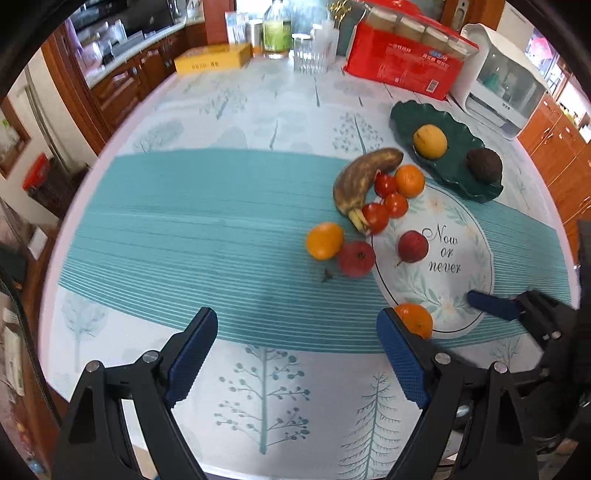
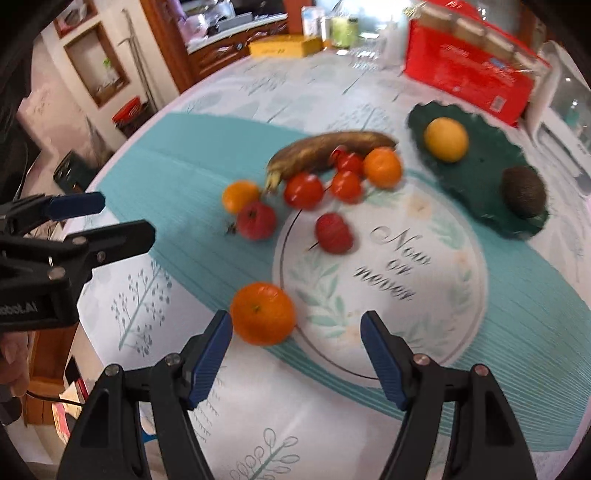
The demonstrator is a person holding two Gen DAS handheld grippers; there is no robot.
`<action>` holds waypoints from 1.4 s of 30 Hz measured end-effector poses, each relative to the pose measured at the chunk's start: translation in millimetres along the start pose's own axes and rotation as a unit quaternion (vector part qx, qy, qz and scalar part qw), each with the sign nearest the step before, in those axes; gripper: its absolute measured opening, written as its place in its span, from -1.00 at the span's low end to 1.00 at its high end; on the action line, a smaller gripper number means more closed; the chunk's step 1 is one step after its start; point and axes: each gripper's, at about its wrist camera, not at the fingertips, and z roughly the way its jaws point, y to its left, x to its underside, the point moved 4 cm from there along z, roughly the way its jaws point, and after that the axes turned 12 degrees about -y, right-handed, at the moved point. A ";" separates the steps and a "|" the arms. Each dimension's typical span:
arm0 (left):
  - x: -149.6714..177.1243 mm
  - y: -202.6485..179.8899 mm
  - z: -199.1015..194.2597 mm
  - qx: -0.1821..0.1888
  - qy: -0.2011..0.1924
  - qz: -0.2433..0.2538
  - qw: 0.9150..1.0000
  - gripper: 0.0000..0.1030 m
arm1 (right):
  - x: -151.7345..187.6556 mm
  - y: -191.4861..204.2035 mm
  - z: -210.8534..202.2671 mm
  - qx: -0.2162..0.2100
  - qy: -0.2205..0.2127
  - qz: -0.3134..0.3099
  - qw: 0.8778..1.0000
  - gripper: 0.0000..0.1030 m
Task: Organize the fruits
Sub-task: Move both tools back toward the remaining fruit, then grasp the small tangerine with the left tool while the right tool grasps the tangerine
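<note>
A white round plate (image 1: 458, 295) (image 2: 424, 314) reading "Now or never" holds a small red fruit (image 1: 413, 246) (image 2: 333, 233). A dark green leaf-shaped dish (image 1: 454, 166) (image 2: 484, 166) holds a yellow fruit (image 1: 429, 141) (image 2: 446, 139) and an avocado (image 1: 484, 165) (image 2: 523, 191). A brown banana (image 1: 364, 175) (image 2: 325, 149), tomatoes (image 1: 386, 201) (image 2: 325, 184), oranges (image 1: 325, 240) (image 2: 382, 167) and a red apple (image 1: 357, 258) (image 2: 256, 220) lie on the cloth. One orange (image 1: 415, 319) (image 2: 263, 313) lies at the plate's near edge. My left gripper (image 1: 297, 350) is open and empty. My right gripper (image 2: 296, 354) is open and empty just behind that orange.
A red package (image 1: 406, 62), a white appliance (image 1: 498, 81), a yellow box (image 1: 212, 59), a bottle (image 1: 277, 33) and glasses (image 1: 310, 53) stand along the table's far edge. The left gripper shows at the left in the right wrist view (image 2: 74, 221).
</note>
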 end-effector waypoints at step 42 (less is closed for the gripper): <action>-40.4 -22.8 112.9 0.110 0.076 0.037 0.990 -0.34 | -6.8 -10.9 31.4 -0.025 0.020 0.027 0.999 -0.12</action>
